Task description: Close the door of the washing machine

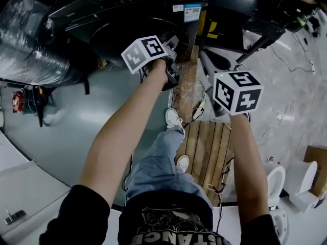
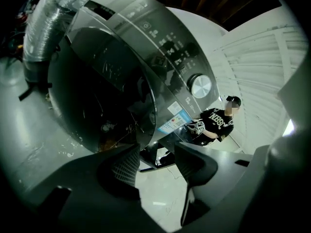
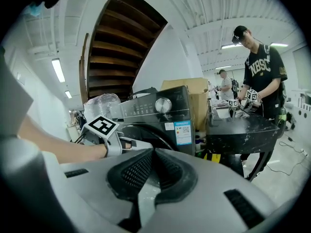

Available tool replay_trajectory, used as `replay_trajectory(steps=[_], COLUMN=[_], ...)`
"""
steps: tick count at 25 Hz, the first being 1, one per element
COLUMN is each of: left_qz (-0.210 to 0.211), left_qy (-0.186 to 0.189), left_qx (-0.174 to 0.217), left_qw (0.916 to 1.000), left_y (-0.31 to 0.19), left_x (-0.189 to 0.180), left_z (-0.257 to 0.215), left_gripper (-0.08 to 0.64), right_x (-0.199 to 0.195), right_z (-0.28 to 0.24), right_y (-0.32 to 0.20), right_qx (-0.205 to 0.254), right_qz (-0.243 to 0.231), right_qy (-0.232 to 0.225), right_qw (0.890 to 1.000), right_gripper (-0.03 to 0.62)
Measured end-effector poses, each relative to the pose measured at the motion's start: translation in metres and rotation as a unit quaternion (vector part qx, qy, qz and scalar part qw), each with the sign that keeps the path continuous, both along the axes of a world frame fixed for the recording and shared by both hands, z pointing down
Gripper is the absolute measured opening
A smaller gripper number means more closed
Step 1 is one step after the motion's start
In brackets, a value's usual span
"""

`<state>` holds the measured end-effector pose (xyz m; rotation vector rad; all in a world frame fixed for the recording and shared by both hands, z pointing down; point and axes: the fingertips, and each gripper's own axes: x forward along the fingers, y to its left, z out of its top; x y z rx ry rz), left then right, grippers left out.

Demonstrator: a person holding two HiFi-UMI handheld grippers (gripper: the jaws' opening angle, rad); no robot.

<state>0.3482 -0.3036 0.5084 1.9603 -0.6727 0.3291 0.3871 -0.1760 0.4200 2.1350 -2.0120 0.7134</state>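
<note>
Left gripper [image 2: 156, 152] hovers just in front of the washing machine [image 3: 160, 111], jaws standing apart with nothing between them. It sits beside the rim of the round dark door [image 2: 102, 91], which looks closed against the machine's front. Right gripper [image 3: 153, 155] hangs farther out from the machine, jaws pressed together, empty.

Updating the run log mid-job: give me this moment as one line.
left gripper: open, empty, near door edge | right gripper: shut, empty | washing machine door: looks closed, latch not visible
</note>
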Motion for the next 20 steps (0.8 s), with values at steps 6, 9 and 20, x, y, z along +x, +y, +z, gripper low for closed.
replay_trajectory(steps=[6, 9, 20], left_qz=[0.008, 0.011, 0.038], left_qy=[-0.016, -0.016, -0.030], left_qx=[0.050, 0.067, 0.170], left_qw=[0.9986, 0.9976, 0.9842], left_y=[0.032, 0.050, 0.112], left_x=[-0.041, -0.059, -0.118], left_z=[-0.032, -0.049, -0.124], left_gripper=[0.209, 0.202, 0.161], right_x=[-0.028, -0.043, -0.098], right_z=[-0.024, -0.037, -0.087], right_y=[0.030, 0.045, 0.094], right_qx=[0.006, 0.011, 0.033], right_qz=[-0.007, -0.013, -0.042], right_qy=[0.007, 0.011, 0.025], right_qw=[1.000, 1.000, 0.998], right_gripper=[0.023, 0.021, 0.021])
